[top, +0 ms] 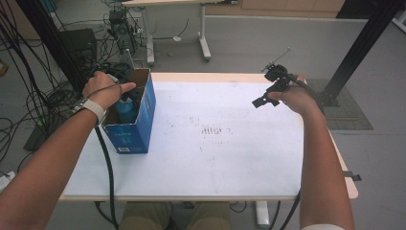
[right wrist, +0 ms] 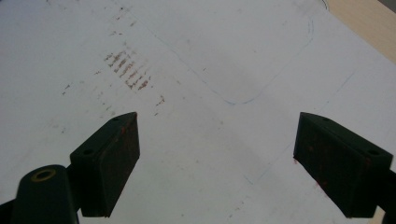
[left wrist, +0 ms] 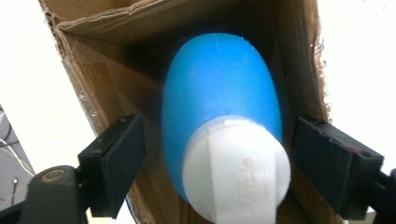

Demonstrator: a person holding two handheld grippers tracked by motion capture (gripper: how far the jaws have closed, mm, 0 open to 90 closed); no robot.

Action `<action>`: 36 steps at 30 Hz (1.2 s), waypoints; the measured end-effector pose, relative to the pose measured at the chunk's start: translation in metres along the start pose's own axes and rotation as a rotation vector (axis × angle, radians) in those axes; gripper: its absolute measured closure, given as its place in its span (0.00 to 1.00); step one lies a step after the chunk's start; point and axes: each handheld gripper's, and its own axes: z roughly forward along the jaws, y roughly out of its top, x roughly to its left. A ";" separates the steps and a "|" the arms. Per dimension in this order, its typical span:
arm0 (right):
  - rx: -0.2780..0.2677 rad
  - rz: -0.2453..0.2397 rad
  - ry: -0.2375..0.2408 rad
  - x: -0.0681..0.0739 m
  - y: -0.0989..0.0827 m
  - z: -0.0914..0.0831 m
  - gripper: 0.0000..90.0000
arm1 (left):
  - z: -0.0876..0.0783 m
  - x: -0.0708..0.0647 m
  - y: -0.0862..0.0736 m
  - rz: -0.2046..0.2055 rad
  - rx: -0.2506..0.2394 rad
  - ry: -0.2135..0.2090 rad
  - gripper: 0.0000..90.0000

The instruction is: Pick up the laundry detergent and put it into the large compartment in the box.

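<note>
High view: fixed above the person's side, facing forward and down; takes in the whole table (top: pixel 210 158), both forearms and floor beyond; far enough that the cardboard box (top: pixel 139 122) is small at the left edge; left gripper view: rides the left hand-held gripper (left wrist: pixel 217 163), aimed down into that box, very close on the blue bottle (left wrist: pixel 219 93); shared with high view: box and bottle; right gripper view: rides the right hand-held gripper (right wrist: pixel 217 163), angled down at the white tabletop, close; shared with high view: the brown smudges (right wrist: pixel 128 70) mid-table.
</note>
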 end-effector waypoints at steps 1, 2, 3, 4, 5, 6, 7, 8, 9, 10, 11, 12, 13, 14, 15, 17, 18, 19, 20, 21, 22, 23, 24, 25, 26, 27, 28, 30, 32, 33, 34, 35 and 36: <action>0.001 0.001 -0.001 0.000 0.000 0.000 0.16 | -0.001 0.000 0.000 0.003 -0.002 0.002 0.16; 0.001 0.000 -0.001 0.001 0.001 -0.001 0.16 | -0.003 0.000 0.000 0.005 -0.003 -0.002 0.14; -0.001 0.000 -0.002 0.001 0.001 -0.001 0.16 | -0.005 0.002 0.000 0.008 -0.001 -0.013 0.13; 0.000 -0.001 -0.001 0.002 0.001 -0.001 0.16 | -0.007 0.004 0.000 0.010 -0.005 -0.031 0.13; 0.000 -0.003 -0.002 0.002 0.001 -0.002 0.16 | -0.009 0.004 -0.001 0.012 -0.007 -0.037 0.13; 0.000 -0.003 -0.002 0.003 0.001 -0.002 0.16 | -0.011 0.003 -0.001 0.021 -0.008 -0.036 0.13; -0.001 -0.002 -0.002 0.003 0.001 -0.002 0.16 | -0.012 0.003 -0.001 0.020 -0.013 -0.037 0.13; -0.001 -0.002 -0.002 0.003 0.001 -0.003 0.16 | -0.013 0.004 -0.001 0.023 -0.011 -0.045 0.13; -0.001 -0.002 -0.002 0.004 0.001 -0.003 0.16 | -0.013 0.004 -0.001 0.023 -0.009 -0.052 0.13; -0.001 -0.003 -0.003 0.004 0.001 -0.004 0.16 | -0.014 0.004 0.000 0.032 -0.004 -0.050 0.13; -0.001 -0.001 -0.003 0.004 0.000 -0.005 0.16 | -0.014 0.004 0.000 0.038 -0.004 -0.054 0.13; 0.000 -0.003 -0.005 0.005 0.000 -0.006 0.16 | -0.015 0.005 -0.001 0.037 -0.005 -0.061 0.12; -0.001 -0.002 -0.008 0.005 -0.001 -0.007 0.16 | -0.015 0.007 -0.001 0.037 -0.001 -0.073 0.12; 0.000 0.000 -0.009 0.005 -0.002 -0.008 0.16 | -0.016 0.009 -0.001 0.035 0.001 -0.082 0.11; 0.000 0.000 -0.012 0.005 -0.002 -0.009 0.16 | -0.017 0.010 -0.001 0.034 0.003 -0.085 0.11; 0.000 0.001 -0.018 0.006 -0.003 -0.012 0.16 | -0.022 0.006 -0.002 0.042 -0.005 -0.065 0.11; -0.001 0.002 -0.020 0.007 -0.003 -0.013 0.16 | -0.024 0.006 -0.003 0.046 -0.007 -0.065 0.11; -0.001 0.000 -0.020 0.007 -0.003 -0.014 0.16 | -0.028 0.006 -0.004 0.050 -0.014 -0.071 0.11; -0.001 -0.002 -0.023 0.008 -0.003 -0.015 0.16 | -0.030 0.006 -0.004 0.060 -0.015 -0.075 0.11; -0.001 -0.002 -0.023 0.008 -0.003 -0.016 0.16 | -0.032 0.007 -0.005 0.060 -0.021 -0.082 0.11; 0.000 -0.001 -0.024 0.009 -0.002 -0.016 0.16 | -0.034 0.007 -0.006 0.062 -0.026 -0.089 0.11; 0.000 -0.001 -0.025 0.009 -0.002 -0.016 0.16 | -0.037 0.006 -0.007 0.072 -0.029 -0.083 0.11; -0.002 -0.002 -0.026 0.010 -0.003 -0.017 0.16 | -0.039 0.005 -0.008 0.083 -0.033 -0.079 0.11; -0.004 0.000 -0.025 0.010 -0.003 -0.018 0.16 | -0.042 0.004 -0.008 0.090 -0.033 -0.081 0.11; -0.004 0.000 -0.026 0.011 -0.003 -0.018 0.16 | -0.044 0.005 -0.008 0.092 -0.036 -0.086 0.11; -0.005 0.000 -0.027 0.011 -0.003 -0.019 0.16 | -0.047 0.006 -0.009 0.101 -0.043 -0.089 0.11; -0.005 0.000 -0.027 0.012 -0.004 -0.019 0.16 | -0.049 0.006 -0.010 0.110 -0.045 -0.095 0.11; -0.006 0.000 -0.029 0.013 -0.004 -0.021 0.16 | -0.056 0.003 -0.011 0.132 -0.053 -0.090 0.10; -0.005 0.001 -0.031 0.014 -0.005 -0.022 0.16 | -0.063 0.001 -0.012 0.154 -0.057 -0.084 0.10; -0.005 0.000 -0.032 0.014 -0.005 -0.022 0.16 | -0.066 -0.001 -0.012 0.168 -0.051 -0.087 0.09; -0.005 0.000 -0.032 0.015 -0.005 -0.023 0.16 | -0.070 -0.003 -0.012 0.186 -0.048 -0.082 0.09; -0.006 0.003 -0.032 0.015 -0.006 -0.023 0.16 | -0.074 -0.007 -0.012 0.207 -0.048 -0.074 0.09; -0.006 0.002 -0.034 0.016 -0.006 -0.024 0.16 | -0.076 -0.009 -0.012 0.223 -0.045 -0.070 0.09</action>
